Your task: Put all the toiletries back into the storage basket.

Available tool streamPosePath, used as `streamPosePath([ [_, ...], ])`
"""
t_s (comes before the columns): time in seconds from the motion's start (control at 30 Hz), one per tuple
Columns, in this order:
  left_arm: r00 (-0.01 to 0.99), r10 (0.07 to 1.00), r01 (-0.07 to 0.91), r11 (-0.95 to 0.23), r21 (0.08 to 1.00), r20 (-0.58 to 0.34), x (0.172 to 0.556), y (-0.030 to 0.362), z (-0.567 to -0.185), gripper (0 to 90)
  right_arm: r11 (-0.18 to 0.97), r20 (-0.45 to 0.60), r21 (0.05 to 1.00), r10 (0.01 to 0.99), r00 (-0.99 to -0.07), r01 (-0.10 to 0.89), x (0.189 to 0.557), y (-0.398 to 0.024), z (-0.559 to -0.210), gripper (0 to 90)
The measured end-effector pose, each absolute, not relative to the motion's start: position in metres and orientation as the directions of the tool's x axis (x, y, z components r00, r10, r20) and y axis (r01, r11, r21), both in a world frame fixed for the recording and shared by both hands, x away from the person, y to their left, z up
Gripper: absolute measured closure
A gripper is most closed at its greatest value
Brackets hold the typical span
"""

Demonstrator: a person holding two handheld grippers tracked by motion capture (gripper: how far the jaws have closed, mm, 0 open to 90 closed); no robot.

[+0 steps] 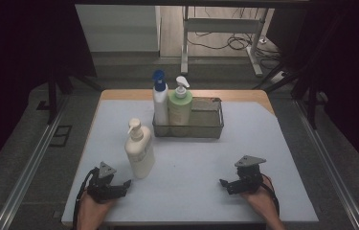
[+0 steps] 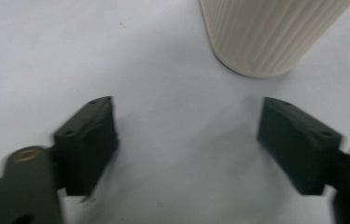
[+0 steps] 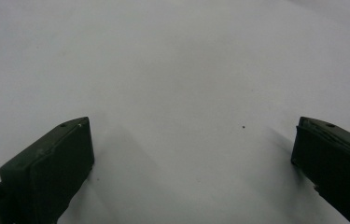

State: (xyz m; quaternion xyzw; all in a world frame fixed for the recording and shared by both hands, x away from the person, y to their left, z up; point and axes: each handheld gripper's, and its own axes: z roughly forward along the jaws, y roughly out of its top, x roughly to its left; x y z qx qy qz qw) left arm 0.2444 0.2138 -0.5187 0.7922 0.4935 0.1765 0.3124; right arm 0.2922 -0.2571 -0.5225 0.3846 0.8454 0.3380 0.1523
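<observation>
One pump bottle [image 1: 140, 149] stands before the basket [image 1: 213, 128] holding two bottles [image 1: 161, 103].

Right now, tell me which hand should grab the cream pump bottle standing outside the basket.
Left. The left gripper sits open right beside the cream pump bottle; the right gripper is across the mat.

The white table mat [image 1: 244, 143] lies bare across the lower middle of the high view, a wide lane between the left gripper [image 1: 128, 184] at lower left and the right gripper [image 1: 222, 183] at lower right. The cream pump bottle [image 1: 140, 153] stands upright just beside the left gripper's open jaws, blocking its way toward the centre; in the left gripper view its ribbed base [image 2: 266, 37] sits at upper right, ahead of the gap. Farther up, the mesh basket [image 1: 208, 125] holds a blue-capped bottle [image 1: 160, 103] and a green bottle [image 1: 180, 106] in its left end; its right end is free.
</observation>
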Motion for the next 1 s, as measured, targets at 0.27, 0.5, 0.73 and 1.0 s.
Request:
streamPosePath([
  [0.27, 0.465, 0.882, 0.68, -0.302, 0.668, -0.073, 0.256, 0.221, -0.515, 42.8, 0.476, 0.003, 0.689, 0.753, -0.658, 0.547, 0.292, -0.257, -0.523, 0.0],
  [0.5, 0.481, 0.872, 0.688, -0.311, 0.656, -0.092, 0.269, 0.218, -0.513, 67.7, 0.476, 0.002, 0.689, 0.753, -0.658, 0.547, 0.292, -0.257, -0.523, 0.0],
  [0.73, 0.498, 0.86, 0.687, -0.31, 0.657, -0.115, 0.286, 0.208, -0.513, 89.2, 0.476, 0.001, 0.69, 0.753, -0.658, 0.546, 0.292, -0.257, -0.523, 0.0],
  [1.0, 0.518, 0.845, 0.674, -0.305, 0.673, -0.136, 0.294, 0.2, -0.516, 89.5, 0.477, 0.003, 0.686, 0.753, -0.658, 0.549, 0.292, -0.257, -0.522, 0.0],
])
